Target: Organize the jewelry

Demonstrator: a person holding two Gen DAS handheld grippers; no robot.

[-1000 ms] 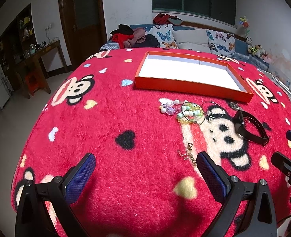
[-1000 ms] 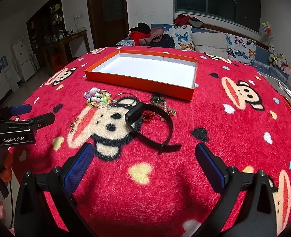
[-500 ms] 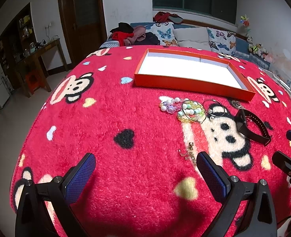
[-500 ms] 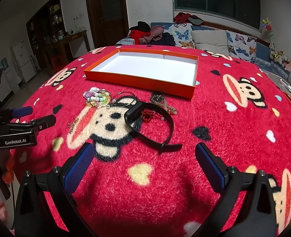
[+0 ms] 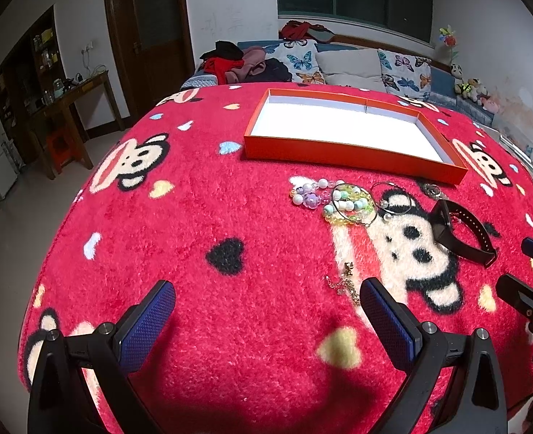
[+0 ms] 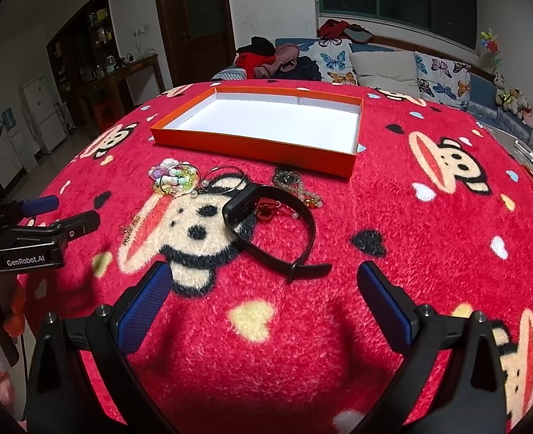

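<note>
An empty orange box with a white inside (image 5: pixel 346 126) (image 6: pixel 266 119) lies at the far side of a red monkey-print blanket. In front of it lie pastel bead bracelets (image 5: pixel 335 200) (image 6: pixel 174 177), thin wire bangles (image 5: pixel 393 199) (image 6: pixel 226 181), a black wristband (image 5: pixel 461 231) (image 6: pixel 270 228), a red string bracelet (image 6: pixel 271 206), a beaded chain (image 6: pixel 299 186) and a small gold chain (image 5: pixel 346 284) (image 6: pixel 130 231). My left gripper (image 5: pixel 266 320) is open and empty, its right finger beside the gold chain. My right gripper (image 6: pixel 262 303) is open and empty, just short of the wristband.
The blanket (image 5: pixel 201 217) covers a table that drops off at the left and near edges. Behind it stands a sofa with butterfly cushions (image 5: pixel 353 67) and piled clothes. A wooden side table (image 5: pixel 71 97) and a door stand at the left.
Both grippers have eased a little forward and down toward the jewelry. Nothing on the blanket has moved and both stay open.
</note>
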